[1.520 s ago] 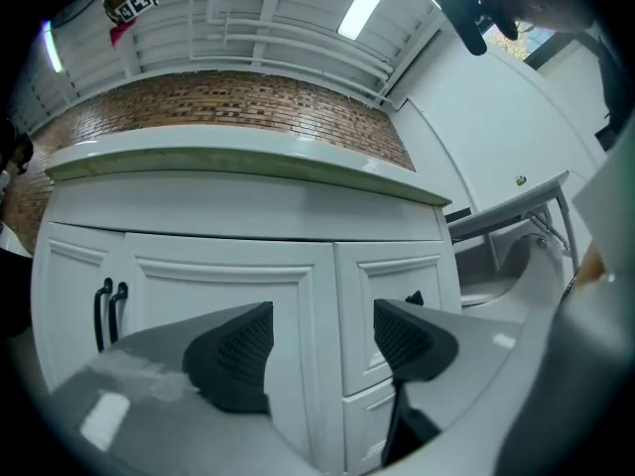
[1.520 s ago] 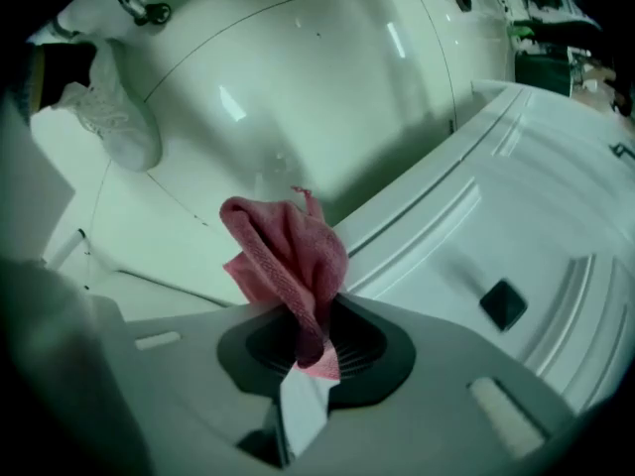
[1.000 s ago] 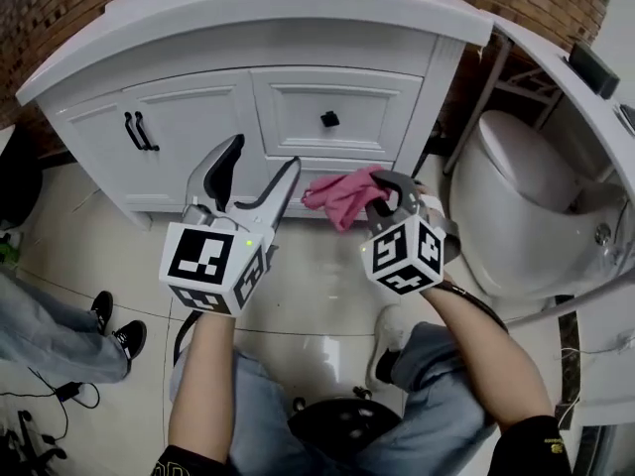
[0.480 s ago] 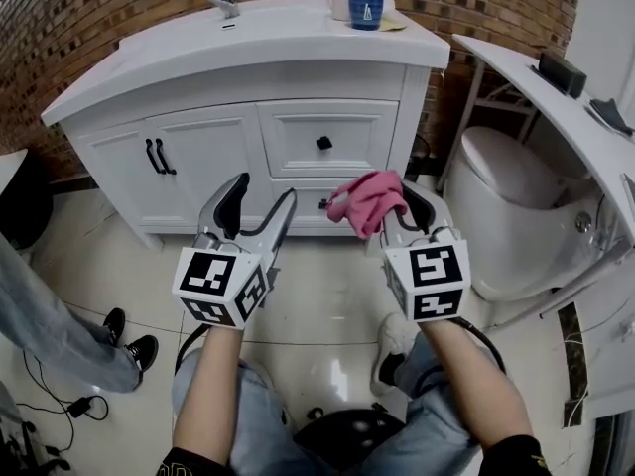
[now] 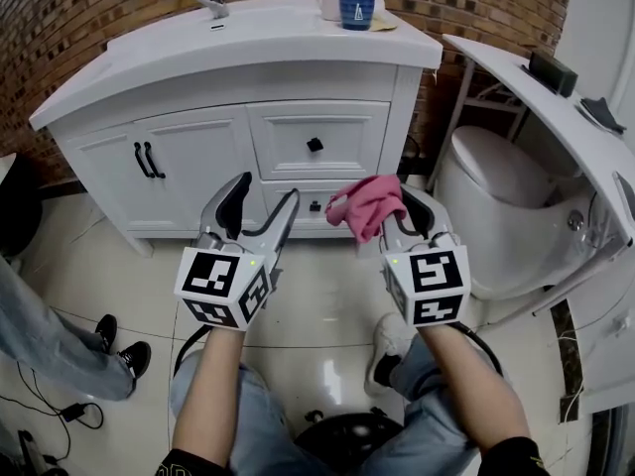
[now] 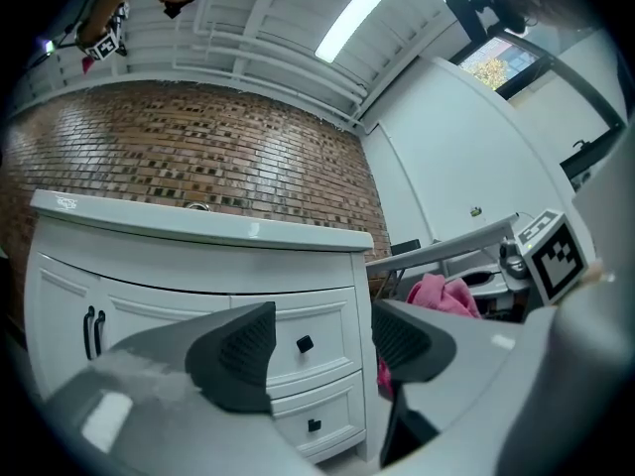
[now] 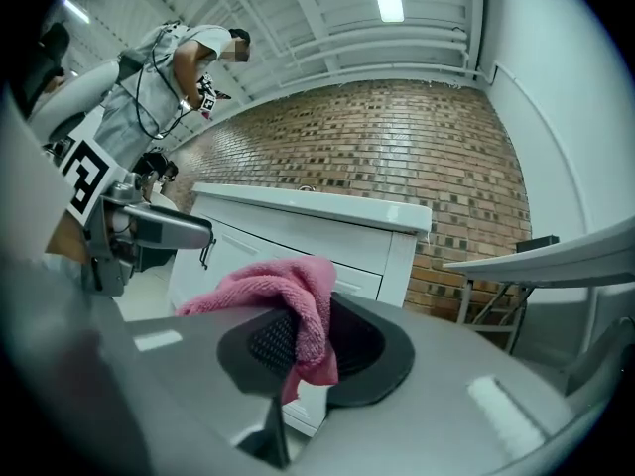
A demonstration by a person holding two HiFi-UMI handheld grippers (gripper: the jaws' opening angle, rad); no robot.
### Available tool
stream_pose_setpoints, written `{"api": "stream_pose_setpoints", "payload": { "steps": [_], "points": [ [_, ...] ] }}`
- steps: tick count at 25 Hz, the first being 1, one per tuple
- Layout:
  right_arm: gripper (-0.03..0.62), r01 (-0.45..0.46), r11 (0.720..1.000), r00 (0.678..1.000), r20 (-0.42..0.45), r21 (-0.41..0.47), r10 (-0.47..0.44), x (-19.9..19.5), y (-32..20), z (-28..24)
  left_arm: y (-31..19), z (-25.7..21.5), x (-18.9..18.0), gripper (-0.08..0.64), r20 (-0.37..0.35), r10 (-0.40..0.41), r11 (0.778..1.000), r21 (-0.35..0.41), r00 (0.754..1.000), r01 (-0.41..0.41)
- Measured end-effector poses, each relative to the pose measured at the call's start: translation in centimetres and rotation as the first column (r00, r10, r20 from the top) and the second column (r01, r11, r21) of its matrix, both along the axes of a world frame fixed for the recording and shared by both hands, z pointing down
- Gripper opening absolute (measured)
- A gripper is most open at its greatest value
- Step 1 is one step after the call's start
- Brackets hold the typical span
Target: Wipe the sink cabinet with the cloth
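Observation:
A white sink cabinet [image 5: 223, 147] with black handles stands against the brick wall in the head view, and shows ahead in the left gripper view [image 6: 179, 305] and in the right gripper view [image 7: 298, 241]. My right gripper [image 5: 382, 211] is shut on a pink cloth [image 5: 365, 204], which bunches over its jaws [image 7: 288, 310], a short way in front of the lower drawer. My left gripper [image 5: 260, 198] is open and holds nothing, level with the right one and apart from the cabinet. Between the left jaws, the drawers' black knobs [image 6: 305, 344] show.
A faucet [image 5: 210, 0], a blue cup [image 5: 356, 9] and a white cup sit on the sink top. A white toilet [image 5: 496, 206] stands to the right under a white shelf [image 5: 536, 97]. Another person's legs [image 5: 50, 345] are at the left; cables lie on the floor.
The head view has risen so the sink top, faucet and cups show fully. Both grippers have lifted slightly toward the cabinet; the cloth stays held in the right one.

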State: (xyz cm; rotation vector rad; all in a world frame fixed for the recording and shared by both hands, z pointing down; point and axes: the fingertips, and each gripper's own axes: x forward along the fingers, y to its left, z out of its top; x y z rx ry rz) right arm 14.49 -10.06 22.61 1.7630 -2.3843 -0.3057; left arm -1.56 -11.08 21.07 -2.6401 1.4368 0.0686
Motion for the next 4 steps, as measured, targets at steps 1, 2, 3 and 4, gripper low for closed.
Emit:
{"api": "stream_pose_setpoints", "payload": {
  "steps": [1, 2, 3, 4],
  "points": [
    [0.052, 0.004, 1.0, 1.0, -0.004, 0.004, -0.004, -0.21, -0.01, -0.04, -0.04, 0.06, -0.06, 0.302, 0.002, -0.002, 1.0, 0.001, 1.0, 0.002],
    [0.052, 0.008, 1.0, 1.0, -0.008, 0.006, -0.008, -0.45, -0.02, -0.05, -0.1, 0.15, -0.16, 0.302, 0.005, -0.004, 1.0, 0.0, 1.0, 0.004],
    [0.052, 0.013, 1.0, 1.0, -0.011, 0.007, -0.013, -0.7, -0.03, -0.03, -0.18, 0.25, -0.29, 0.302, 0.006, -0.006, 1.0, -0.001, 1.0, 0.006],
    [0.052, 0.019, 1.0, 1.0, -0.015, 0.008, -0.019, -0.95, -0.04, -0.01, -0.25, 0.35, -0.42, 0.302, 0.007, -0.009, 1.0, -0.003, 1.0, 0.009]
  ]
}}
